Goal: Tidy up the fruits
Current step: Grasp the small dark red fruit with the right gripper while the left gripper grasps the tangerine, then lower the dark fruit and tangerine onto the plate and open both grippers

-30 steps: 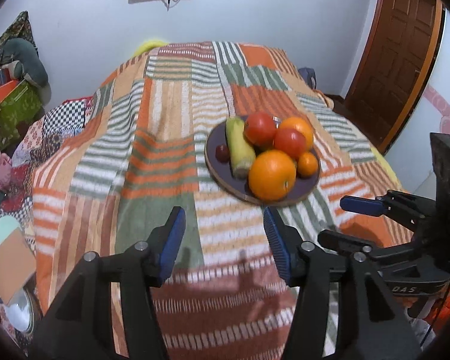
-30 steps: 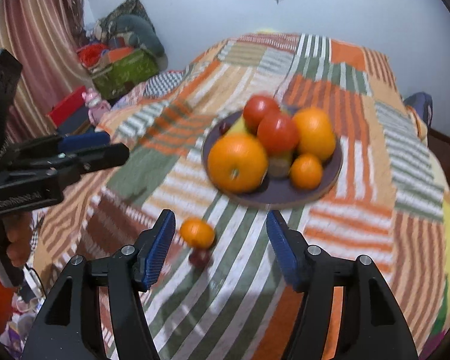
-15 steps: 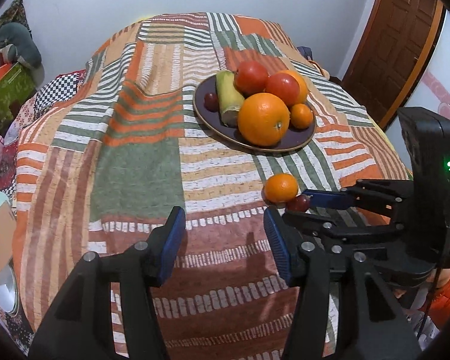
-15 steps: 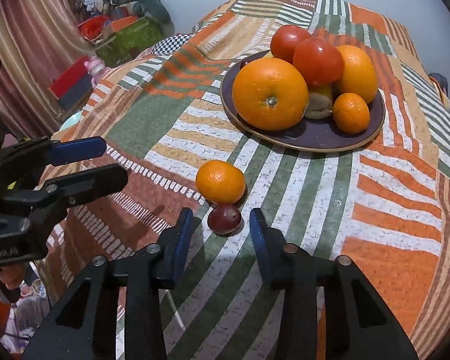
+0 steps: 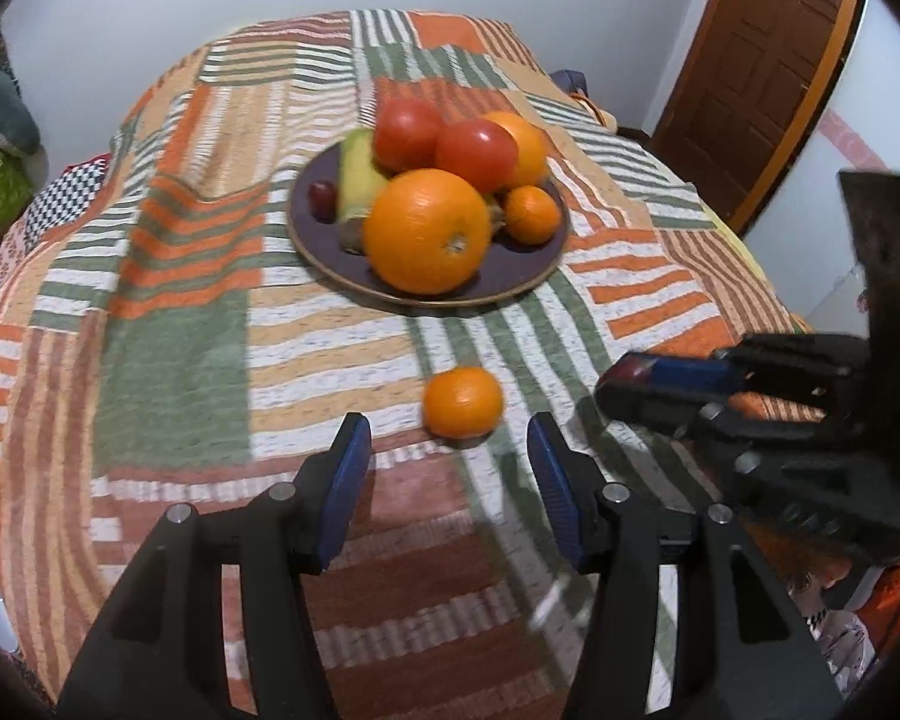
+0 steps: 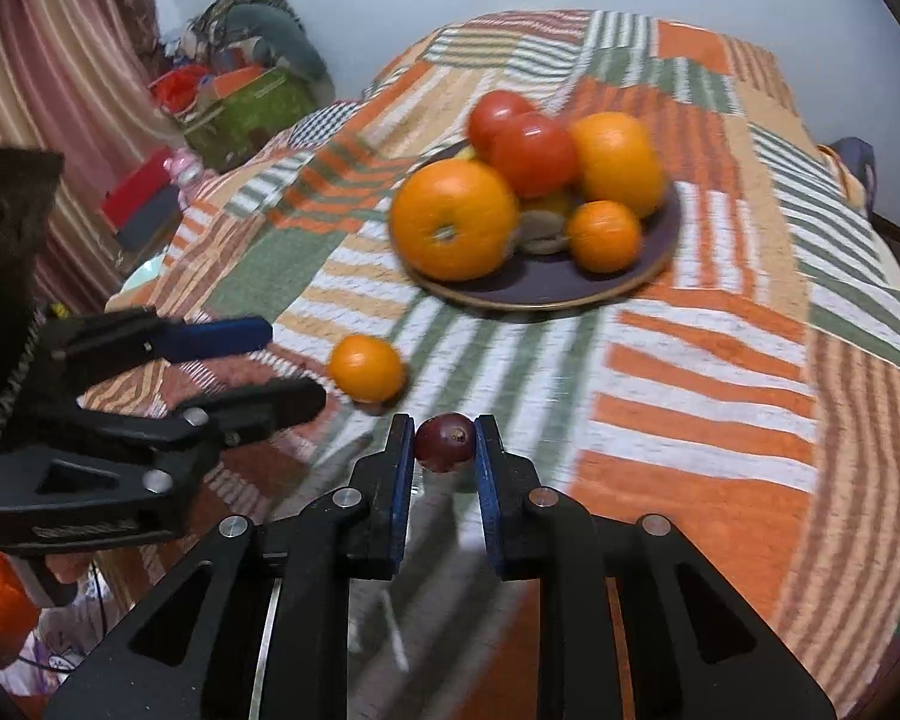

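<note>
Bedroom, white walls, brown door (image 5: 768, 60) at right in the left wrist view; bed covered by a patchwork quilt (image 5: 174, 324) of orange, green and white stripes. Sitting on the quilt mid-bed: dark round plate (image 5: 522, 267) carrying a large orange (image 5: 427, 231), two red tomatoes (image 5: 477, 147), another orange behind them, a small mandarin (image 5: 532, 214), a yellow-green fruit and one dark grape at the plate's left side. Lying loose on the quilt below the plate: small tangerine (image 5: 463, 402), apart from the plate, just ahead of the left tool (image 5: 447, 450). Left tool hovering with jaws partly spread, gripping nothing; tangerine sitting just beyond the blue pads, not touching. Right tool (image 6: 445, 444) pinching a dark red grape (image 6: 445, 441) between its blue pads, jaws drawn in tight on both sides of it, above the striped quilt and near the tangerine. Both views slightly blurring. Cluttered boxes and a striped curtain showing at left in the right wrist view.
</note>
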Tool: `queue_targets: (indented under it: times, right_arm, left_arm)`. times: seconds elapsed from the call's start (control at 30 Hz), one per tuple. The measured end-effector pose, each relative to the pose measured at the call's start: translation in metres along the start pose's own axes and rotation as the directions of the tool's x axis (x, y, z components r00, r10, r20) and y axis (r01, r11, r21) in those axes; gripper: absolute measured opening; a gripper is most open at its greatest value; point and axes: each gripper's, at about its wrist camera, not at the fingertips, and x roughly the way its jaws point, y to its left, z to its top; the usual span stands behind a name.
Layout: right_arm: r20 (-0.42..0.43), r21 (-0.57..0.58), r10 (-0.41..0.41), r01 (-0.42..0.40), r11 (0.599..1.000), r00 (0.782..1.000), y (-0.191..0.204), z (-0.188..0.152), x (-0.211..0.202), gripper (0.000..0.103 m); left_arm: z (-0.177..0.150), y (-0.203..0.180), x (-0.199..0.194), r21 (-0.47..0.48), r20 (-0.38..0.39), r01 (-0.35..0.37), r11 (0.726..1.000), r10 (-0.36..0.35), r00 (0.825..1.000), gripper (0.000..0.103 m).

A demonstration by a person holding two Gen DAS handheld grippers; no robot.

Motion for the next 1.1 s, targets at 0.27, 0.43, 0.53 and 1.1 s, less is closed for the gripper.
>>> queue_targets:
  times: [0.27,0.43,0.53,1.1]
  right_arm:
    - [0.033,0.038,-0.047,0.046,0.998,0.998,-0.023,-0.002,-0.016,0.018]
    - [0.036,0.045,-0.049,0.047,0.998,0.998,-0.027,-0.002,-0.016,0.018]
    - [0.041,0.042,-0.041,0.039,0.998,0.998,-0.028,0.003,-0.014,0.018]
    - [0.081,0.001,-0.034,0.034,0.999,0.996,-0.027,0.050,0.008,0.019]
  left_arm:
    - [0.005,-0.009,0.028,0.003,-0.023,-0.047,0.999,0.047,0.999,0.039]
    - [0.003,-0.007,0.026,0.008,-0.016,-0.035,0.999,0.035,0.999,0.035]
    - [0.006,-0.001,0.020,0.002,-0.002,-0.042,0.999,0.042,0.999,0.035]
    - [0.067,0.051,0.014,-0.066,0.093,-0.089,0.994,0.095,0.991,0.035]
